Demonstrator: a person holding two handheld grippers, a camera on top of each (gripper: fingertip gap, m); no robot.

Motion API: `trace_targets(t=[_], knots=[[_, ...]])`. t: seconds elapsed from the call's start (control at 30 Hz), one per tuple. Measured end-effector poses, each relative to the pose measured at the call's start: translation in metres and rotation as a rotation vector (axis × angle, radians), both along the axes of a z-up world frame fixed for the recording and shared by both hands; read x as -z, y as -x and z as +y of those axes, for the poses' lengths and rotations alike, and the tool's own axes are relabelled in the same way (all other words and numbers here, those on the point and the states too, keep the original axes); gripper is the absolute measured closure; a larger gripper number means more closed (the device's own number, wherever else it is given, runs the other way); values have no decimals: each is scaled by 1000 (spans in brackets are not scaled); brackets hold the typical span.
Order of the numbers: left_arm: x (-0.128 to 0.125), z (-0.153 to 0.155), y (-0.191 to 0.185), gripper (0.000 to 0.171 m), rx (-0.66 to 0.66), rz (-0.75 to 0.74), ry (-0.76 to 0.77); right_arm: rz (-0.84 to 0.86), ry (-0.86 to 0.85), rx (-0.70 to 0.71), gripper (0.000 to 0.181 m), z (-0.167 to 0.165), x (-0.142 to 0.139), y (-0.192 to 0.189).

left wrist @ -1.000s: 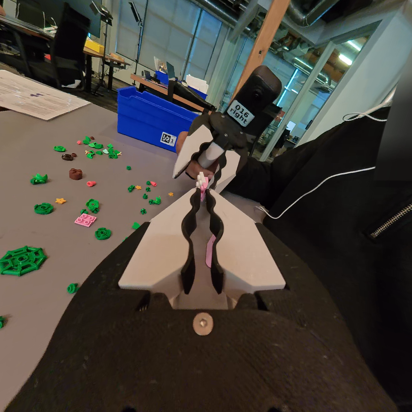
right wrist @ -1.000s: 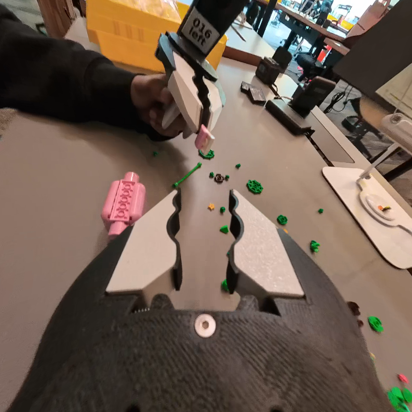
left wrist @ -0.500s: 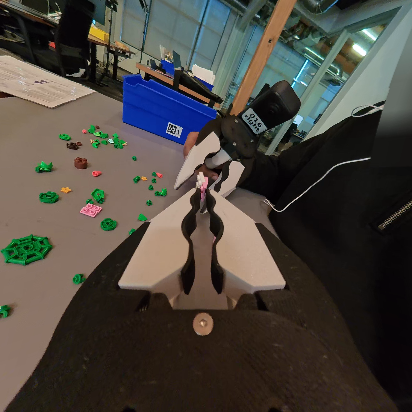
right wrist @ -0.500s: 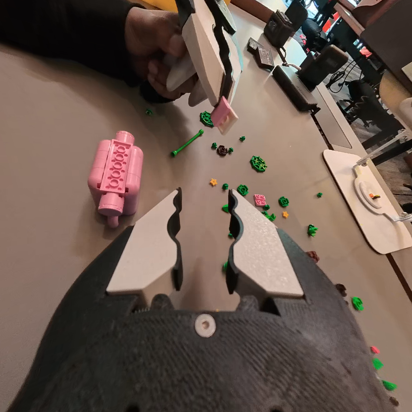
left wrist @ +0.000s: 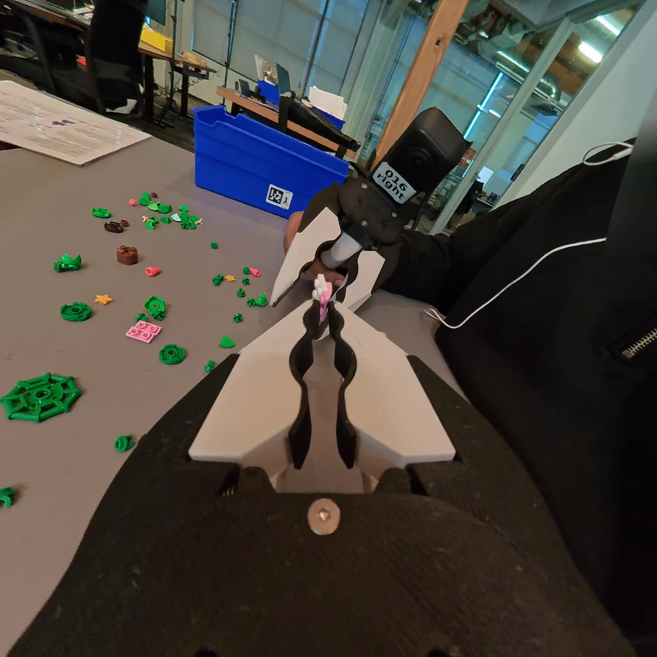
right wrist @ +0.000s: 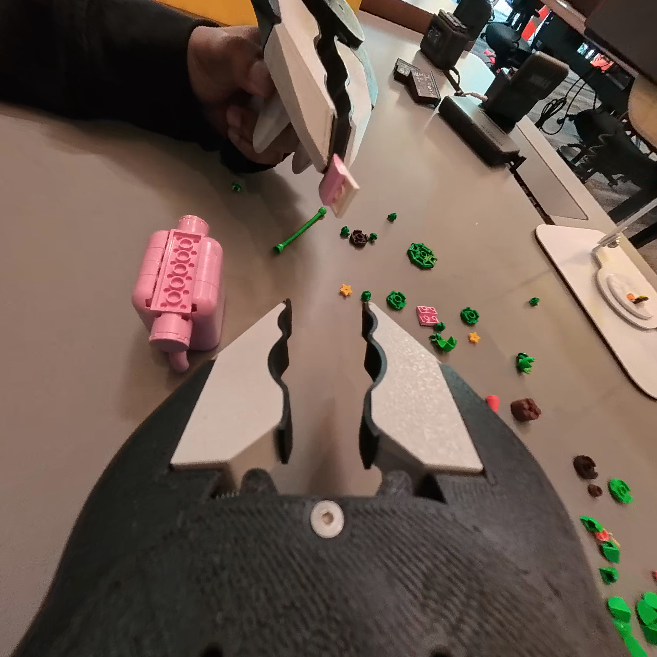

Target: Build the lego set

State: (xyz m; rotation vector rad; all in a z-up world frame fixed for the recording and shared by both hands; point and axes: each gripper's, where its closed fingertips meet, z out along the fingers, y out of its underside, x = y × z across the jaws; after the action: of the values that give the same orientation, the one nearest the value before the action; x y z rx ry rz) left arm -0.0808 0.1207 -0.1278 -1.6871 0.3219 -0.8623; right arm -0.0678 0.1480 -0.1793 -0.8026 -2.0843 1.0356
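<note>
Taking the chunky pink brick-built lego block (right wrist: 177, 284) lying on the grey tabletop (right wrist: 71, 213) as our mark, we see to its right, raised above the table, the left gripper (right wrist: 337, 167), its jaws pinched tight on a small flat pink-and-white lego plate (right wrist: 338, 186). A thin green lego rod (right wrist: 299, 230) lies between block and plate. Nearer, just right of the block, our right gripper (right wrist: 325, 305) hangs wide open and empty, with green, brown and pink loose lego pieces (right wrist: 432, 316) scattered further right.

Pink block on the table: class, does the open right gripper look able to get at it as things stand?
Probably yes. The pink block lies alone on bare table, left of the right gripper, whose jaws are open and empty; nothing stands between them.
</note>
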Motion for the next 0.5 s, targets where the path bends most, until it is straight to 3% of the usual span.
trace_targets(t=[0.5], knots=[[6,1,-4,171,2,46,16,1,14,-8,143,-3,-1,0]])
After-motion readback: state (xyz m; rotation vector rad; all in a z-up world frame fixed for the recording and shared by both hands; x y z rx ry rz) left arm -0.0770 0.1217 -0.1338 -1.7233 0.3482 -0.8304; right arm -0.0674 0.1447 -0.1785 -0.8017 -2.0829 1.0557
